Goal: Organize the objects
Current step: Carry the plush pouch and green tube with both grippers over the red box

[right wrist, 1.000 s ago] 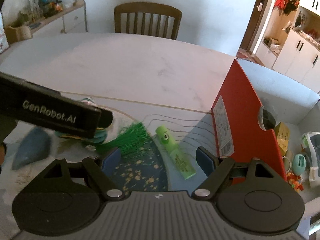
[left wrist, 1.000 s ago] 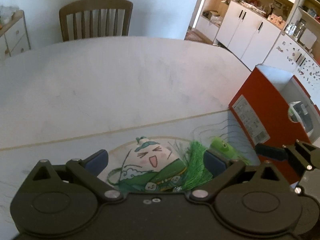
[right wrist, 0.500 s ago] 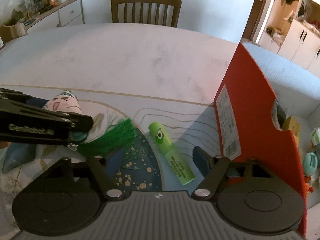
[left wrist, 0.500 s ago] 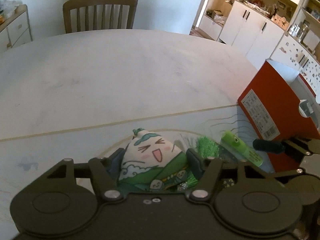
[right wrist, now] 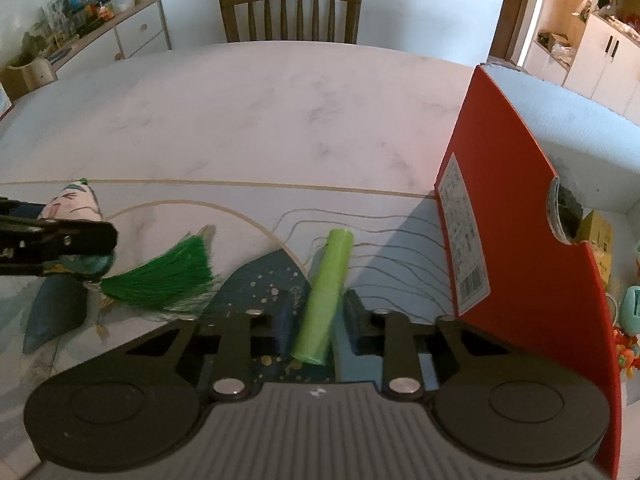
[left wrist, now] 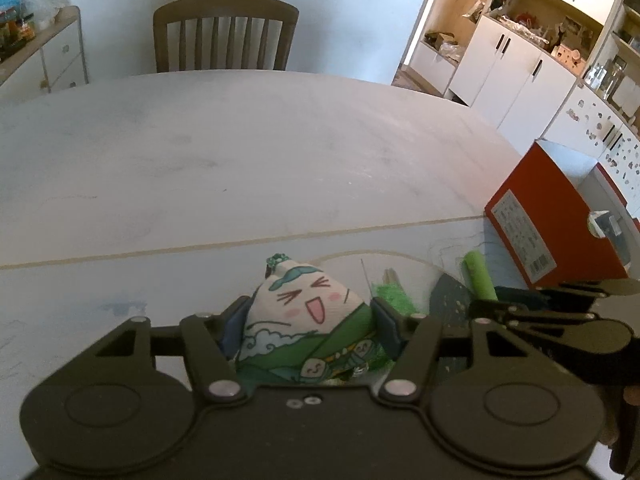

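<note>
The left gripper is clamped on the stuffed toy, its pads pressing the soft sides just above the placemat; the right gripper has its jaws drawn in around the green tube, apparently pinching its near end, though contact is hard to confirm. The toy looks light and squashy, best held low across its wide base; its green tassel trails loose and could snag. The tube seems light, stiff and smooth, likely to roll, so grip across its middle. The toy is a triangular pouch with a laughing face; the red box stands open just right of the tube.
</note>
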Demonstrator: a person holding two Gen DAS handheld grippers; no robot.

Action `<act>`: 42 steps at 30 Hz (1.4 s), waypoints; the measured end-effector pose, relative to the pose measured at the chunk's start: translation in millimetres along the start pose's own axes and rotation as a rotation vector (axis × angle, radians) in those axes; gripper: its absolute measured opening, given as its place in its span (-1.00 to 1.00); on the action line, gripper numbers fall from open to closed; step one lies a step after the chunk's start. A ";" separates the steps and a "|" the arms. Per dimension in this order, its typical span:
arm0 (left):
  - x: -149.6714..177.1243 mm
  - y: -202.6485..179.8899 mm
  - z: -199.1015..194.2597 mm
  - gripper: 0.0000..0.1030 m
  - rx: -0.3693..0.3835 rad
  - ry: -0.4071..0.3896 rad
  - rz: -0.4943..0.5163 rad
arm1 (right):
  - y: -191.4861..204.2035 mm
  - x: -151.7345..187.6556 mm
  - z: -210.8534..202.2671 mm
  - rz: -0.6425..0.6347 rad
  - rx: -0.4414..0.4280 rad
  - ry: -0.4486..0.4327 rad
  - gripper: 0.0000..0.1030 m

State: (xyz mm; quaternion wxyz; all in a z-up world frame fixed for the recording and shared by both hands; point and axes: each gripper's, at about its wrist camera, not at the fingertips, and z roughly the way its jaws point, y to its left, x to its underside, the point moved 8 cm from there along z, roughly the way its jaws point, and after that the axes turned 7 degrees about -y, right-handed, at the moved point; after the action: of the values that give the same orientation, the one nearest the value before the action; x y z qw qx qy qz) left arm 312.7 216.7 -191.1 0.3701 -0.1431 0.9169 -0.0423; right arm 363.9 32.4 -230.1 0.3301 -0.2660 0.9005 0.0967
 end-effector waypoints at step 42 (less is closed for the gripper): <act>-36.2 -214.3 -114.9 0.21 0.200 -0.135 0.200 | -134.3 8.0 -205.5 0.180 -0.068 -0.217 -0.70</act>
State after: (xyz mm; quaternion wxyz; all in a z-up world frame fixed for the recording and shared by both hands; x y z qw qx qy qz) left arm 307.7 19.4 -44.7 0.4459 -0.0159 0.8908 -0.0866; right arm 320.1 -155.6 -78.2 0.4063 -0.1832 0.8760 0.1844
